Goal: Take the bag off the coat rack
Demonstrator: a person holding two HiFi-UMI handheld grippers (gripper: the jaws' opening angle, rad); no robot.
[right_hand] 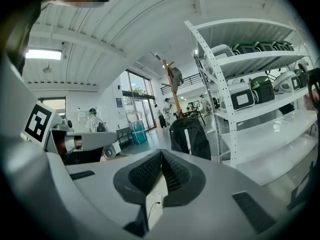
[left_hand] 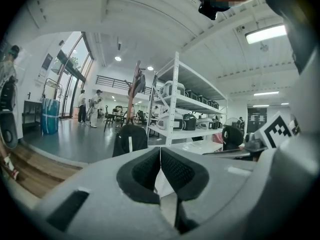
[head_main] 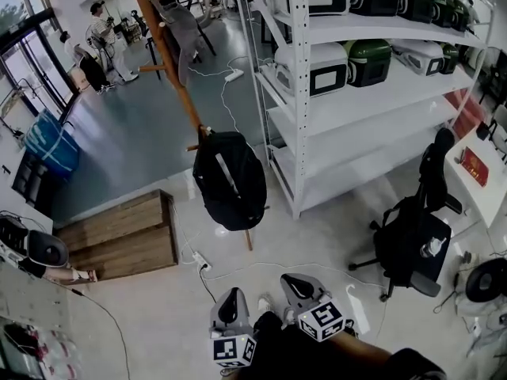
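Note:
A black backpack (head_main: 230, 180) with a pale stripe hangs low on a tall wooden coat rack (head_main: 168, 54). The same backpack (left_hand: 130, 140) shows ahead in the left gripper view, and again as backpack (right_hand: 190, 137) on the coat rack (right_hand: 173, 91) in the right gripper view. A grey garment (head_main: 184, 34) hangs near the rack's top. My left gripper (head_main: 232, 298) and right gripper (head_main: 294, 286) are side by side at the bottom of the head view, well short of the bag. Both are shut with nothing between the pads.
A white shelving unit (head_main: 317, 93) with white and green cases stands right of the rack. A black office chair (head_main: 412, 236) is at the right. Wooden steps (head_main: 119, 236) lie at the left. Cables and a power strip (head_main: 200, 261) run over the floor. People stand far back.

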